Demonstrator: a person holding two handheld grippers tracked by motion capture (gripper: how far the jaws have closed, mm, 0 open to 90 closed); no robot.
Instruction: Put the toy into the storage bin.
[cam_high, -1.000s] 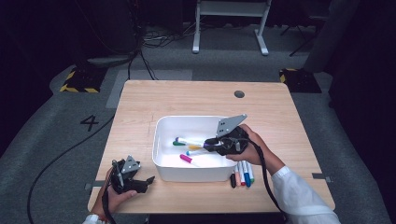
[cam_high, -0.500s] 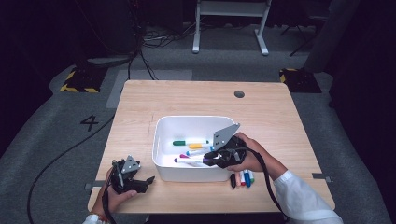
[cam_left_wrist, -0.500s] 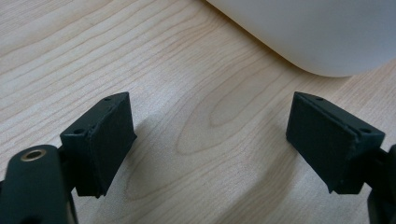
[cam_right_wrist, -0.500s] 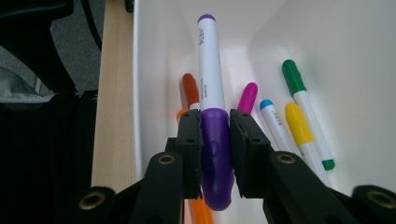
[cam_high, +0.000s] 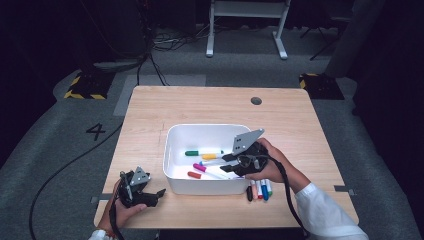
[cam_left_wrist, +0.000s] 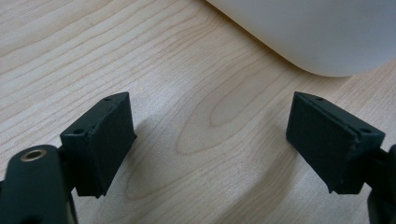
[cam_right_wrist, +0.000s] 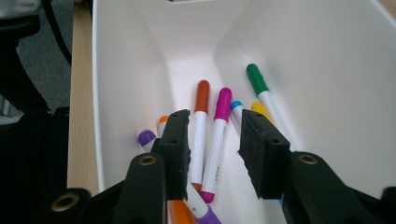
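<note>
- A white plastic tub (cam_high: 205, 135), rectangular with rounded corners and smooth walls, sits in the centre of the high view on a light wooden table (cam_high: 200, 105) with visible grain.
- Inside it lie several slim cylindrical markers with white barrels and coloured caps. In the right gripper view a magenta-capped marker (cam_right_wrist: 217, 140) and an orange-red-capped marker (cam_right_wrist: 201, 126) lie side by side, long axes running up the frame, caps toward the top.
- A green-capped marker (cam_right_wrist: 261, 93) lies to their right, cap pointing to the upper left.
- The right gripper (cam_right_wrist: 214, 154) hangs just above the magenta marker; its jaws have just been opening to a narrow gap and grip nothing.
- Four more markers (cam_high: 259, 190) lie on the table just below the tub's lower right corner.
- The left gripper (cam_left_wrist: 210, 140), lower left in the high view, rests with its jaws wide apart over bare wood.
</note>
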